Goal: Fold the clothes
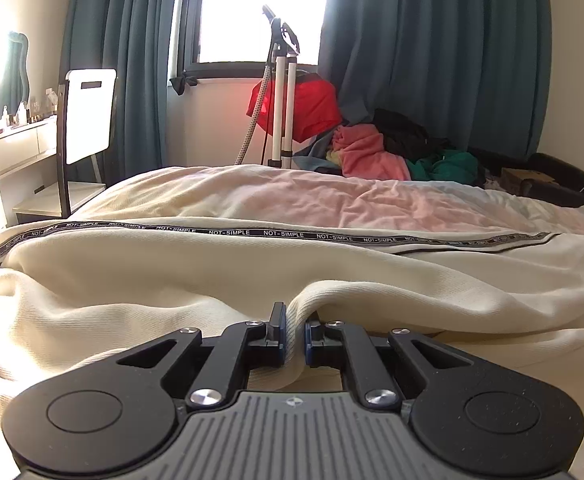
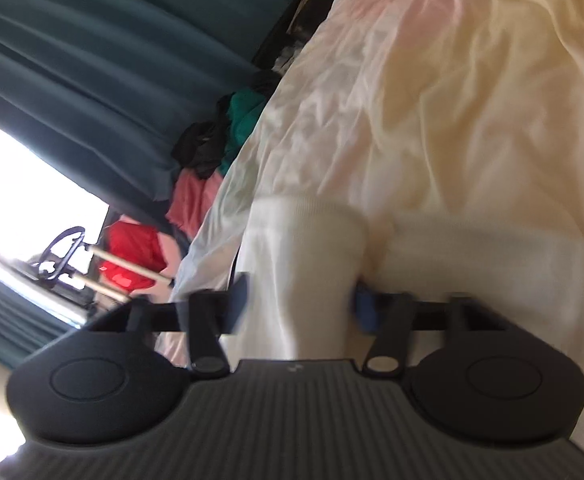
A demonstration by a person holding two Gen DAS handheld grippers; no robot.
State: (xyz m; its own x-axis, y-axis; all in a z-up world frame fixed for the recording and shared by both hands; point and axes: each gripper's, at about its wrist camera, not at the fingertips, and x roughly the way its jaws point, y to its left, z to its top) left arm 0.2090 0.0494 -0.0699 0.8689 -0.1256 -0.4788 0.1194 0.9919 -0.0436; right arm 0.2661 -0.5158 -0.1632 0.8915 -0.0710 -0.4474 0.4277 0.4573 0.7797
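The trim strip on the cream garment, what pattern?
Black trim strip with repeating white "NOT-SIMPLE" lettering; left wrist view.

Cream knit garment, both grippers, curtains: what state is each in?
Cream knit garment with black lettered stripe: rumpled on the bed, unfolded.
Left gripper: shut on a fold of it.
Right gripper: open, garment between its fingers.
Teal curtains: drawn apart, window bare.

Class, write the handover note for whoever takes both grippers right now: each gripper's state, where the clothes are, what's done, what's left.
Left gripper: shut on a pinched ridge of the cream garment, low on the bed.
Right gripper: fingers wide apart around a bunched part of the same garment; view tilted and blurred, no grip.
Clothes pile: beyond the bed, untouched.
Done: no finished fold visible.
Left: fold this garment, then the pile.
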